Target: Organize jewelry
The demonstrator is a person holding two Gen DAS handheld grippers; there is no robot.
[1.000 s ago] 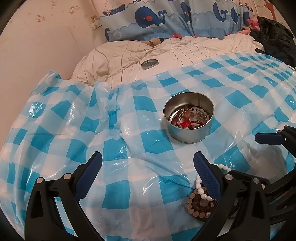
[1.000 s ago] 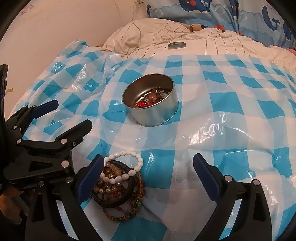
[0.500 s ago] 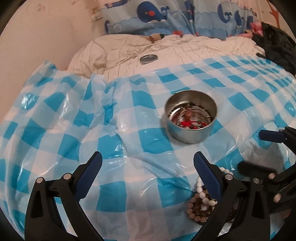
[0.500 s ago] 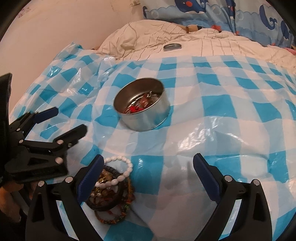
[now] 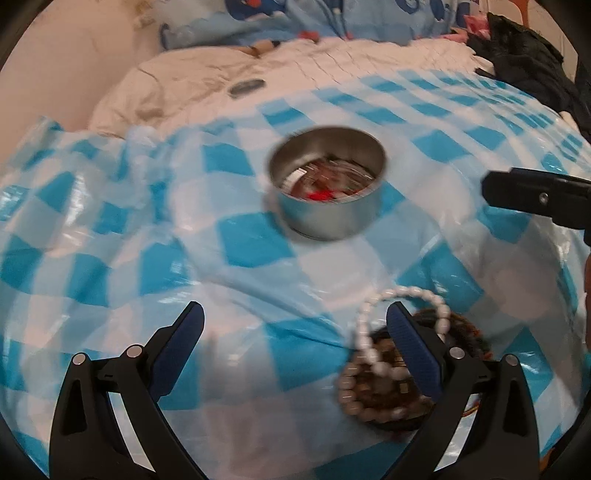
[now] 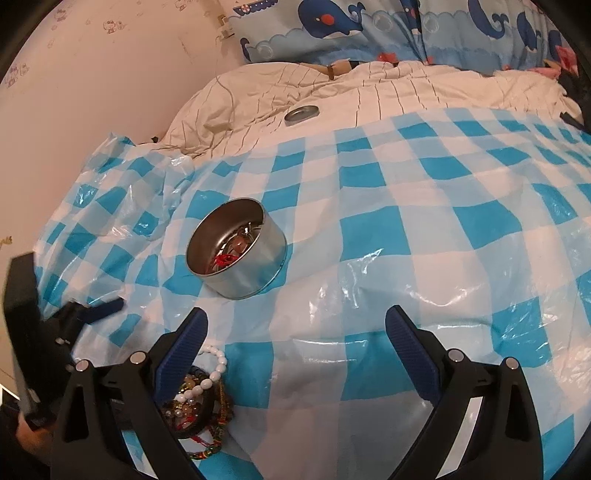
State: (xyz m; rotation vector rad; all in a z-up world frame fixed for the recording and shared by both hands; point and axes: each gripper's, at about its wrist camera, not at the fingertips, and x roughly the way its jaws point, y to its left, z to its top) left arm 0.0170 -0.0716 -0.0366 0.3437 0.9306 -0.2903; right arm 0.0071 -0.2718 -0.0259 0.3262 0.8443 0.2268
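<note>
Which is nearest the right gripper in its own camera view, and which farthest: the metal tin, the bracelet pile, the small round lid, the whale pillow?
1. Bracelet pile, right by the left finger of the right gripper.
2. Metal tin, ahead and left on the checked sheet.
3. Small round lid, farther back on the cream quilt.
4. Whale pillow, at the very back.

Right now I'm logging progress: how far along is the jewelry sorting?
Partly done. The tin already holds a few pieces. Nothing is in hand: left gripper and right gripper are open and empty. The bracelet pile still lies on the checkered sheet.
</note>
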